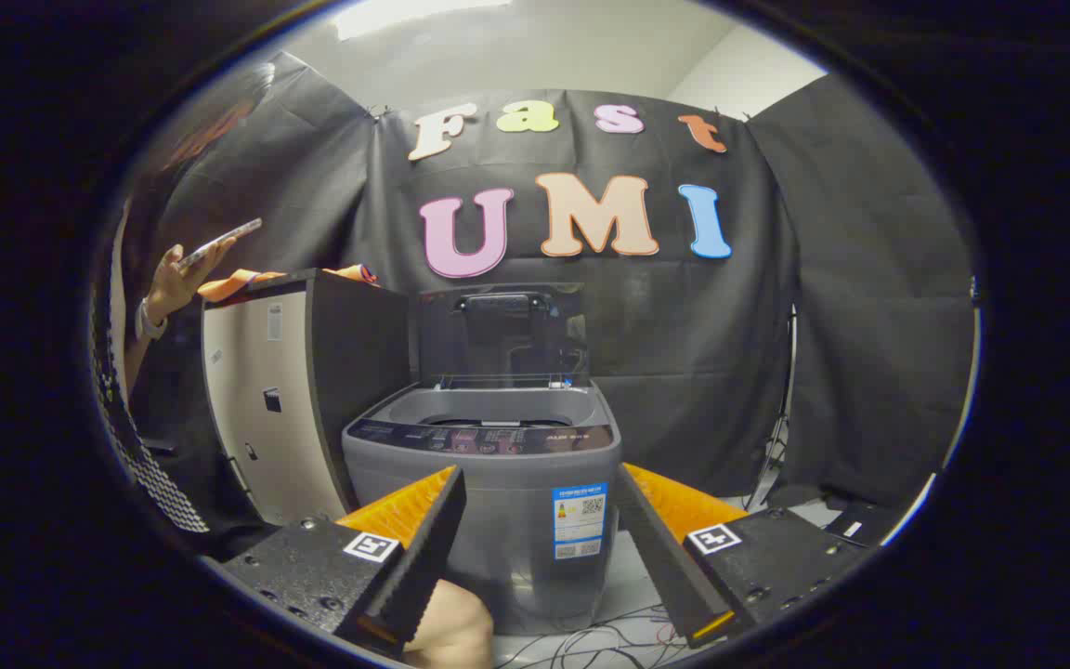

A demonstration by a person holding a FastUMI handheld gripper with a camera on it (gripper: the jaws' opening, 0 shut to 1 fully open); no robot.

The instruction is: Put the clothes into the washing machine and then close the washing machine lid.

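We see the gripper point(540, 520) held with its jaws spread wide apart and nothing between them but open air. Beyond the jaws, straight ahead, stands the washing machine point(484, 492), a grey top-loader on the floor, well apart from the fingertips. Its lid point(502, 334) is raised upright at the back, against the black cloth wall. The tub opening point(496, 418) lies just behind the dark control panel; from this low angle we cannot tell whether anything is inside the drum. A sticker point(580, 520) sits on the machine's front face, between the two fingers as we look along them.

Just to the left of the machine, and touching or nearly touching its side, stands a taller cabinet point(298, 390) with a pale front and dark side. On its top lie the clothes point(238, 282), an orange garment spread across the top from its left edge to the back right corner. Beside the cabinet a person's hand point(168, 283) holds up a phone point(219, 243). Cables point(609, 641) trail on the floor below the machine.
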